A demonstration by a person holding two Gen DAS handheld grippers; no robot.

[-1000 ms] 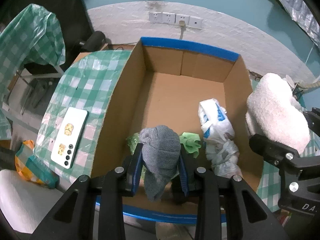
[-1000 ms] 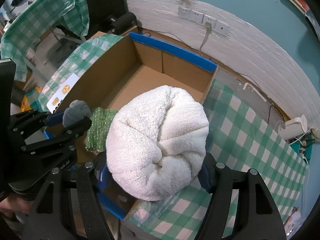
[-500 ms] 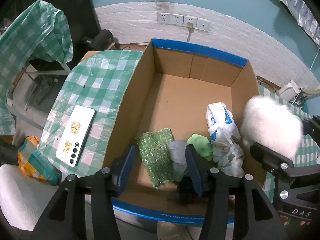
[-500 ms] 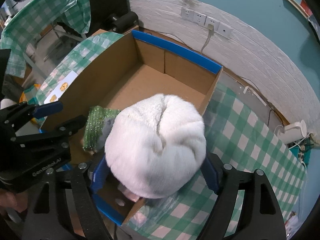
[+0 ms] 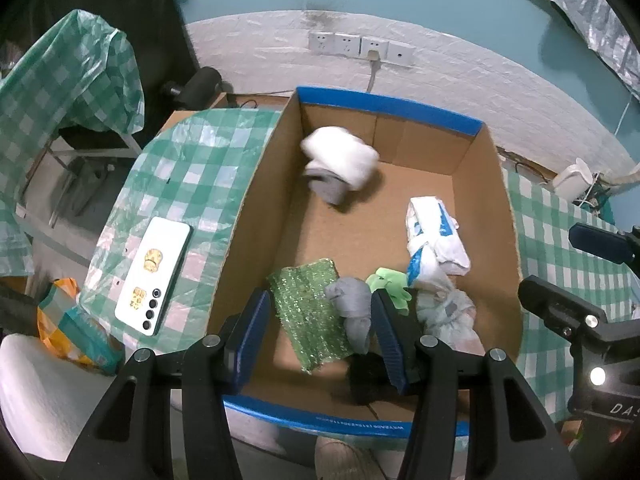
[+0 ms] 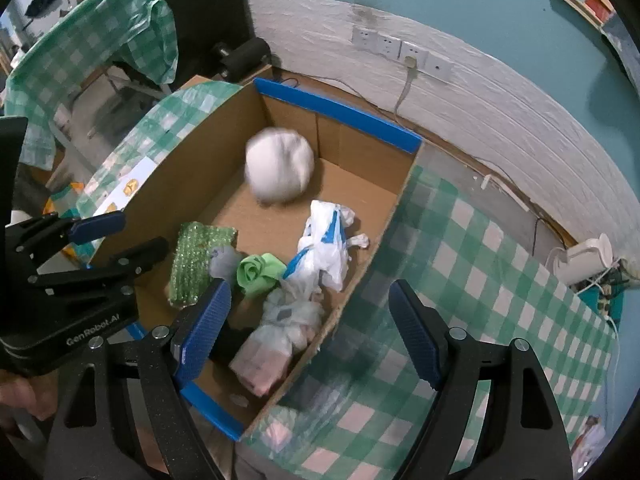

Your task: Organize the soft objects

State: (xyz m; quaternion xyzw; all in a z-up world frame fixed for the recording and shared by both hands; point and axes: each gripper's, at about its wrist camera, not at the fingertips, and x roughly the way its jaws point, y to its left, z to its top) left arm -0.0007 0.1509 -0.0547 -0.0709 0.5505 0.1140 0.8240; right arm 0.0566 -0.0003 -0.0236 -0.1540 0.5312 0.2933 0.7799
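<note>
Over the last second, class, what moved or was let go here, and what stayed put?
Both grippers opened and let go. The left gripper dropped the grey sock beside the green sponge cloth. The right gripper released the white towel roll, now blurred at the far end of the cardboard box. The tied plastic bags and the phone stayed put.

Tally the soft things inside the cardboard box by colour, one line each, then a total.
White: 1, fluffy white towel roll
Green: 2, sparkly green cloth, bright green rolled cloth
Grey: 1, grey knit sock
White-and-blue plastic: 2, knotted white-and-blue bag, pale crumpled bag
Total: 6
</note>
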